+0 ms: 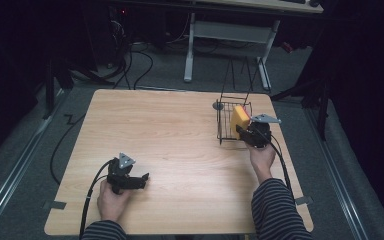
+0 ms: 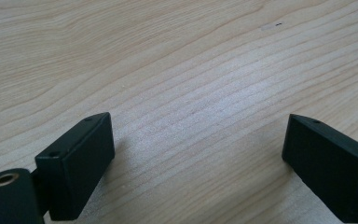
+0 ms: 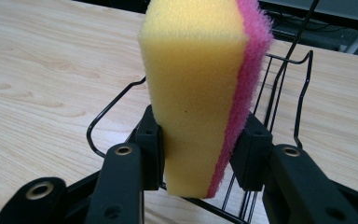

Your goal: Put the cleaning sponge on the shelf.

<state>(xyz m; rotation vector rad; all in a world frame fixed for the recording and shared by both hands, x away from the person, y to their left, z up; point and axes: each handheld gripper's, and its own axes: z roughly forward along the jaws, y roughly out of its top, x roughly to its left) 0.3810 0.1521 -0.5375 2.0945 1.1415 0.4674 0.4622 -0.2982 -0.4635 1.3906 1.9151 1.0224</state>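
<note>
Yellow foam with a pink scouring face down one side: the rectangular sponge (image 3: 200, 93) stands upright between my right tongs (image 3: 200, 154), squeezed at its lower part with one black jaw on the yellow face and the other on the pink. The sponge narrows where the jaws press, so the grip looks firm.

In the high view the sponge (image 1: 239, 119) sits at the near edge of a black wire basket (image 1: 226, 112), just over its rim, with my right tongs (image 1: 245, 131) directly behind it on my side. The basket stands on the right half of the pale wooden desk (image 1: 180, 130), toward the far edge.

I judge the step to be lowering the sponge into the basket. To do it well I should keep it upright, carry it forward past the near wires until it is over the basket's middle, bring it down without the jaws catching the rim, and let go only once it rests on the bottom.

My left tongs (image 1: 139, 181) lie low on the desk near its front left, well apart from the basket, jaws spread wide with nothing but bare wood grain (image 2: 196, 93) between them.
</note>
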